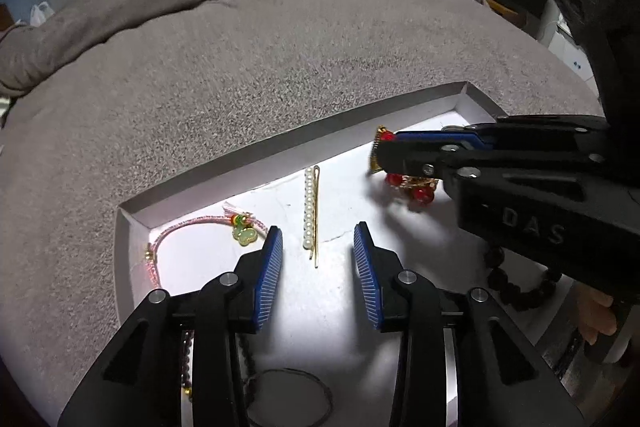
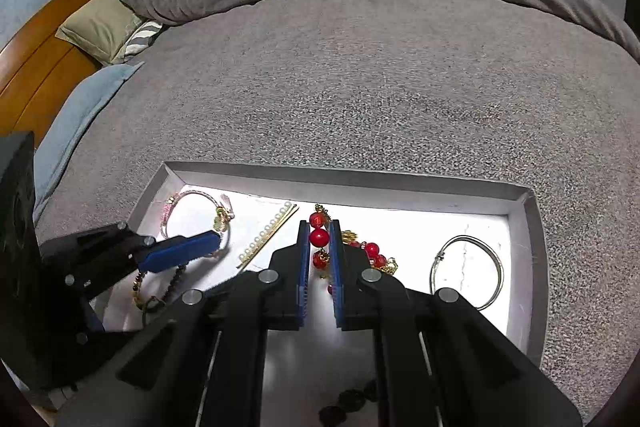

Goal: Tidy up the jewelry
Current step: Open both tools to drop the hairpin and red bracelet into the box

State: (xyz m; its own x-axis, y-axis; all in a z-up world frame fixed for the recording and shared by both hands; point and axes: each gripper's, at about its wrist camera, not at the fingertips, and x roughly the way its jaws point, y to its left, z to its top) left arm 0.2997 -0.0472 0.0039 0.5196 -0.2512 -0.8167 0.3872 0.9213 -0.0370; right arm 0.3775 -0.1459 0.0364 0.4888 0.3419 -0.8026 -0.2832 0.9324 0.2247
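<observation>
Here we are at the bed, a grey blanket spread flat with a shallow white tray set on top of it. The right gripper is down in the tray with its blue pads clamped on a red bead ornament — one red bead sits squarely between the pads, another just above the fingertips, and gold-coloured fittings and more red beads trail off to the right side of the fingers. From the left wrist view the same ornament hangs under that gripper, its lower beads at or just above the tray floor; I cannot tell which.

The left gripper hovers over the left half of the tray, jaws apart, nothing between them. Just ahead of its fingertips lies a pearl hair pin, flat on the white floor, untouched. To the left of that, a pink beaded bracelet with a green charm curves along the tray's corner.

Over on the right end of the tray — well apart from both grippers — a silver bangle lies flat. A dark beaded bracelet rests under the right gripper's body, part of it hidden.
</observation>
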